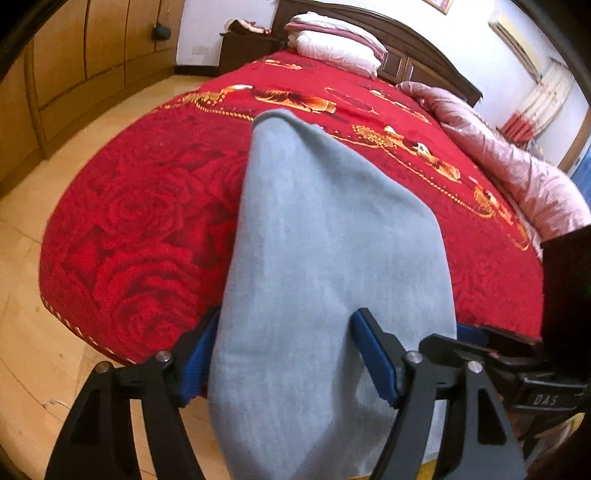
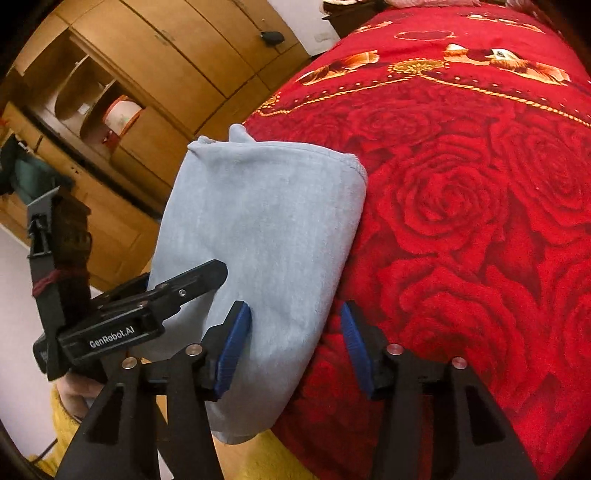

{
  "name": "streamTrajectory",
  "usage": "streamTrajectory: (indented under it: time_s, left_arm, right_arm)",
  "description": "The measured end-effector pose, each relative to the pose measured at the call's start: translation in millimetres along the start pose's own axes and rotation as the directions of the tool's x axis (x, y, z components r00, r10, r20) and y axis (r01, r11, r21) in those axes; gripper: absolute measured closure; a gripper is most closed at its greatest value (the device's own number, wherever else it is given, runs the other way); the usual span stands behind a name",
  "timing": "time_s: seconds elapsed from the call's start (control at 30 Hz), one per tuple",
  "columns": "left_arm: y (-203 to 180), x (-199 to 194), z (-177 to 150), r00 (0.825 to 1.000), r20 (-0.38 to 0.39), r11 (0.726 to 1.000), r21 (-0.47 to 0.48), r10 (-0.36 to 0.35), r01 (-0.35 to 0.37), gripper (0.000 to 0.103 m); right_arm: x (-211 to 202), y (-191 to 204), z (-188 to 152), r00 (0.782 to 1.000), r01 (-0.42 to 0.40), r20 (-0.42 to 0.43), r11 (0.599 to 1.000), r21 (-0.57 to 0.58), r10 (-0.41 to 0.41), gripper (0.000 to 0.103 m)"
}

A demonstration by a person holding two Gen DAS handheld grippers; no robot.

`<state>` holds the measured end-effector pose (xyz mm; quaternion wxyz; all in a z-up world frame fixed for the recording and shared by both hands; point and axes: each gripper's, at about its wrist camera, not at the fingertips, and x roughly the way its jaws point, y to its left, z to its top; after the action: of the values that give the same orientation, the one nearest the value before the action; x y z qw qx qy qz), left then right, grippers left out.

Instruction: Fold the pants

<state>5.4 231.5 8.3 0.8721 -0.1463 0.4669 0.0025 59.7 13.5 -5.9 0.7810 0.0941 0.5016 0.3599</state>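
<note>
Red rose-patterned bedspread (image 1: 147, 229) carries the folded grey pants (image 1: 325, 266) at its near edge, between the spread fingers of both the left tool (image 1: 284, 354) and right tool (image 2: 295, 347).

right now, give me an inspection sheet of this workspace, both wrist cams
surface: bed with a red rose-print cover, flat and mostly bare around the work.
job's things: light blue pants folded into a narrow bundle, lying on the bed with the near end hanging over the edge.
clutter: pink quilt bunched along the far side; pillows stacked at the headboard.
grippers: left gripper open, blue pads either side of the pants; right gripper open, straddling the pants' side edge.
cables: nothing seen.
surroundings: wooden wardrobe beside the bed, wooden floor, air conditioner on the wall.
</note>
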Motion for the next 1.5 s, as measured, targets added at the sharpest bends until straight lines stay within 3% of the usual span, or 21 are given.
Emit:
streamTrajectory:
  time_s: [0.33, 0.53, 0.77, 1.0, 1.13, 1.5]
  left_arm:
    - [-1, 1, 1, 0.999, -0.036, 1.000, -0.022, 0.005, -0.006, 0.029]
    - [0, 0, 1, 0.998, -0.033, 0.997, -0.059, -0.047, 0.045, 0.045]
    - [5, -26, -2, 0.995, 0.036, 0.984, -0.148, -0.098, 0.102, 0.074]
    - [-18, -33, -5, 0.985, 0.051, 0.972, -0.164, -0.164, 0.170, 0.076]
    - [-47, -39, -3, 0.979, 0.065, 0.973, -0.119, -0.193, 0.200, 0.076]
    - [-129, -27, 14, 0.951, 0.044, 0.950, -0.041, -0.307, 0.309, 0.076]
  right_arm:
    - [11, 5, 3, 1.000, 0.000, 0.014, 1.000, -0.013, 0.000, 0.050]
    - [14, 13, 4, 1.000, -0.015, 0.013, 1.000, -0.027, 0.016, 0.067]
    - [-2, 19, 9, 0.998, -0.059, 0.036, 0.997, -0.048, 0.060, 0.080]
    - [-39, 24, 8, 0.995, -0.043, 0.081, 0.993, -0.113, 0.052, 0.081]
    - [-64, 21, 7, 0.994, -0.009, 0.105, 0.990, -0.141, 0.024, 0.081]
    - [-141, -15, 11, 0.985, 0.045, 0.168, 0.994, -0.102, -0.028, 0.081]
